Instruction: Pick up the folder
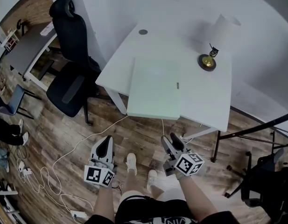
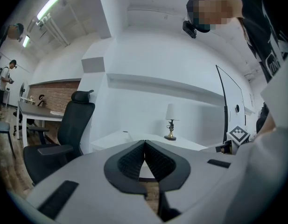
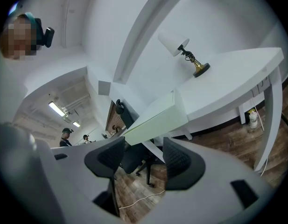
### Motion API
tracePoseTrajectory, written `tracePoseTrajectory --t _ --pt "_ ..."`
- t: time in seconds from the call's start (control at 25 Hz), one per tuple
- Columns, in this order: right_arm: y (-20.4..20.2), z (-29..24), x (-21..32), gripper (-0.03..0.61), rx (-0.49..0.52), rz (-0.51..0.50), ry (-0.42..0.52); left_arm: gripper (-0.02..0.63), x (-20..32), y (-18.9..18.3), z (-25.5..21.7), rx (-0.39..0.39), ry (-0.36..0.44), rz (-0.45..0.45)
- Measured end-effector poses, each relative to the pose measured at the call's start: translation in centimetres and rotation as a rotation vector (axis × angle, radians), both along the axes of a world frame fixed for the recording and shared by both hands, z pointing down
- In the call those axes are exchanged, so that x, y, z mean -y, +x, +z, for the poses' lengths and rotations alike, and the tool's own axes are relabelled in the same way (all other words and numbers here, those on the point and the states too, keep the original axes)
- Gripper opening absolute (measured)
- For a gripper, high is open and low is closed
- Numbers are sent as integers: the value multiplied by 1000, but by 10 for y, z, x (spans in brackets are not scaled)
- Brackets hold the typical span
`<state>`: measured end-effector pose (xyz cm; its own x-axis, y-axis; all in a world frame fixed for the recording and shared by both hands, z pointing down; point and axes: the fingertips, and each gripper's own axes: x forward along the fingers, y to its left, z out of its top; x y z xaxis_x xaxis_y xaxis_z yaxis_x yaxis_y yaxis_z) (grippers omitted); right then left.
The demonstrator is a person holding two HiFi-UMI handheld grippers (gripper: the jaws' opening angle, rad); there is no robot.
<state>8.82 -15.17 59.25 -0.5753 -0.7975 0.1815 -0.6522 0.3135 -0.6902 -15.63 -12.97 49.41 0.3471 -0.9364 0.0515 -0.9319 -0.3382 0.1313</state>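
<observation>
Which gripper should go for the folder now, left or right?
Probably right. The right gripper has its fingers apart and faces the folder where it overhangs the table; the left gripper is shut.

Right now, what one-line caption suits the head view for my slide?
Left tongs and right tongs, held short of a green folder overhanging the near edge of the white table.

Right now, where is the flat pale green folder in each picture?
Head view: the flat pale green folder lies mid-picture, overhanging the white table's near edge.
Left gripper view: I cannot pick it out; the left gripper hides that edge.
Right gripper view: mid-picture, just above the right gripper's open jaws.
Shared landmark: the white-shaded lamp with a brass base, farther back on the table.
</observation>
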Motion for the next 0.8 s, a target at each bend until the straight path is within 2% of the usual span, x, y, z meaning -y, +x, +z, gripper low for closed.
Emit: tracePoseTrajectory --t 0.8 --pt "-48 25 61 297 213 134 -158 14 82 -21 25 2 -54 131"
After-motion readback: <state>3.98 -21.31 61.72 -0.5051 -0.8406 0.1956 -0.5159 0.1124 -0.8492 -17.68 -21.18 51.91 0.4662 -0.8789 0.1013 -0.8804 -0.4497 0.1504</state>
